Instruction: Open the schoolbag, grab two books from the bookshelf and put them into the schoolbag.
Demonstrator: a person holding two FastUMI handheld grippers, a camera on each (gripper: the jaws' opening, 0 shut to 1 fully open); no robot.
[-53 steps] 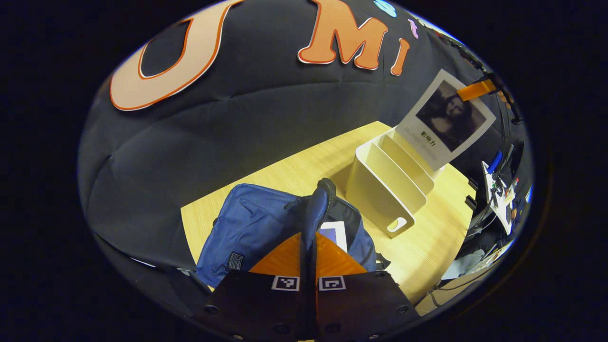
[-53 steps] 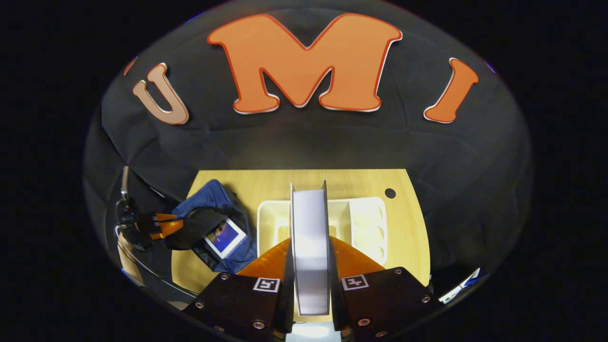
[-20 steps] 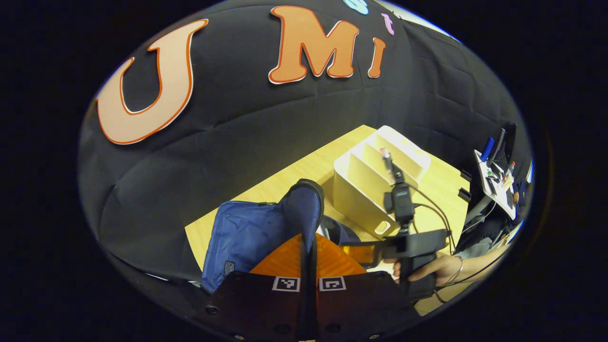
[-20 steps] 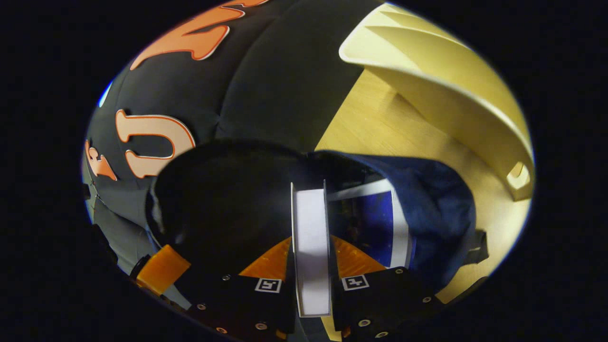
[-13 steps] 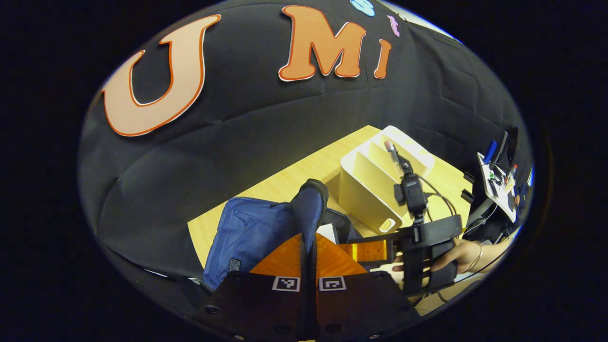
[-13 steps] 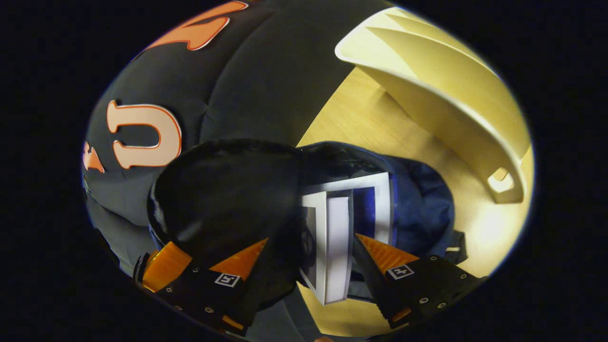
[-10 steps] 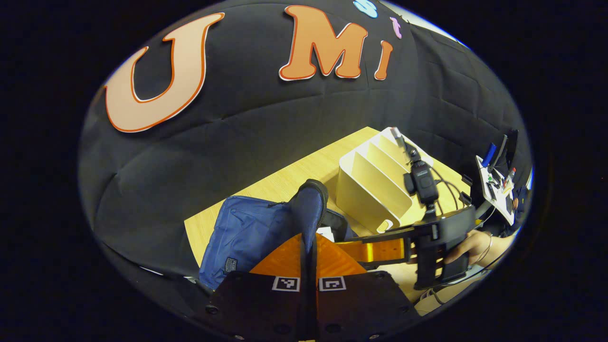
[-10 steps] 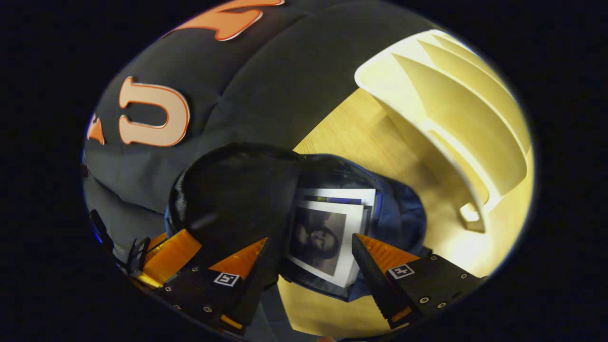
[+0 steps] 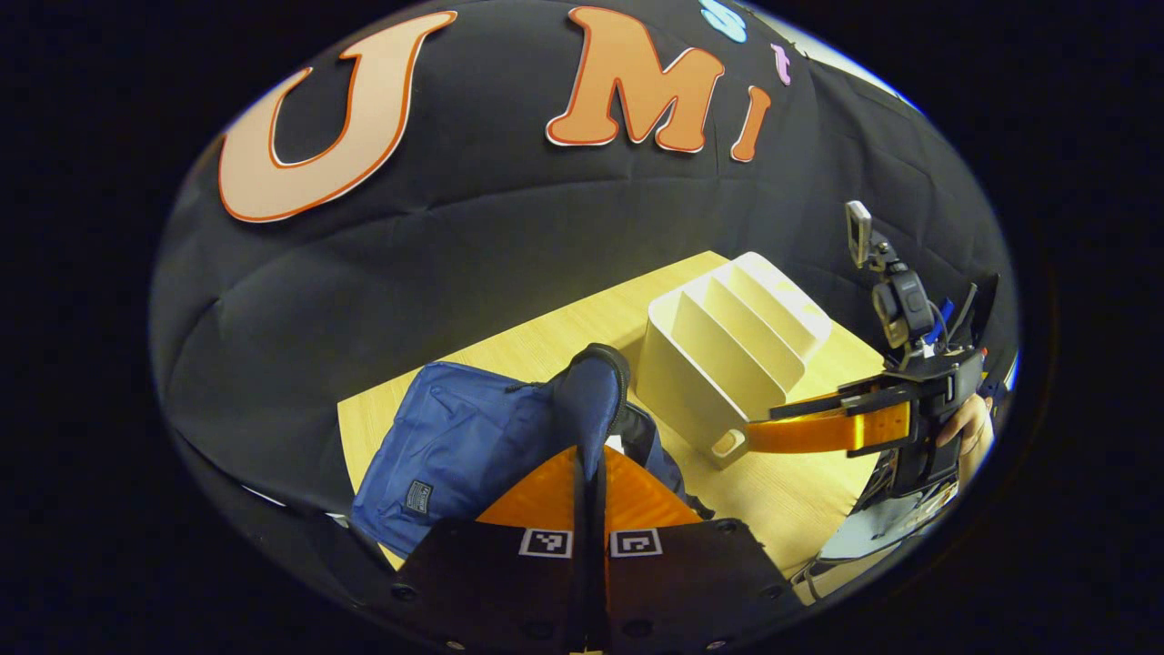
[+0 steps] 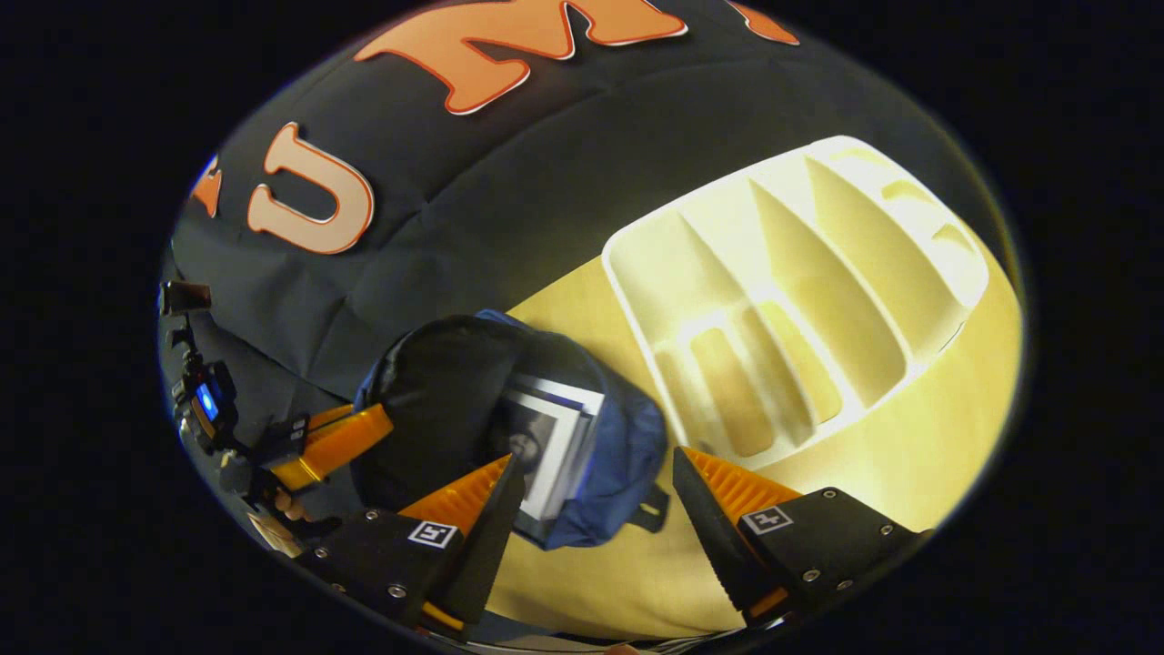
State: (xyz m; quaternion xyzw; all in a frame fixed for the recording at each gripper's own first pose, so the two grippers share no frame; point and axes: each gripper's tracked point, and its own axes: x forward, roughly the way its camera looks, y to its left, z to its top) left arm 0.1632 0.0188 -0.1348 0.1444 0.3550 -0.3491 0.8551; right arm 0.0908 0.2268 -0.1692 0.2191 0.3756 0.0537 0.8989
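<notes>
Two books point(image 10: 546, 441) lie inside the soft blue schoolbag point(image 9: 464, 437) beside the emptied bookshelf point(image 10: 782, 291), its limp flap pinched by the clenched left gripper point(image 9: 589, 459), while the right gripper point(image 10: 591, 491) hangs released above.

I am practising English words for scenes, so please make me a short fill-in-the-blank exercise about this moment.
1. The books lie inside the blue ____.
2. The left gripper is shut on the schoolbag's ____.
3. The right gripper has its jaws ____.
4. The white bookshelf stands on the wooden ____.

Missing words: schoolbag; flap; open; table
</notes>
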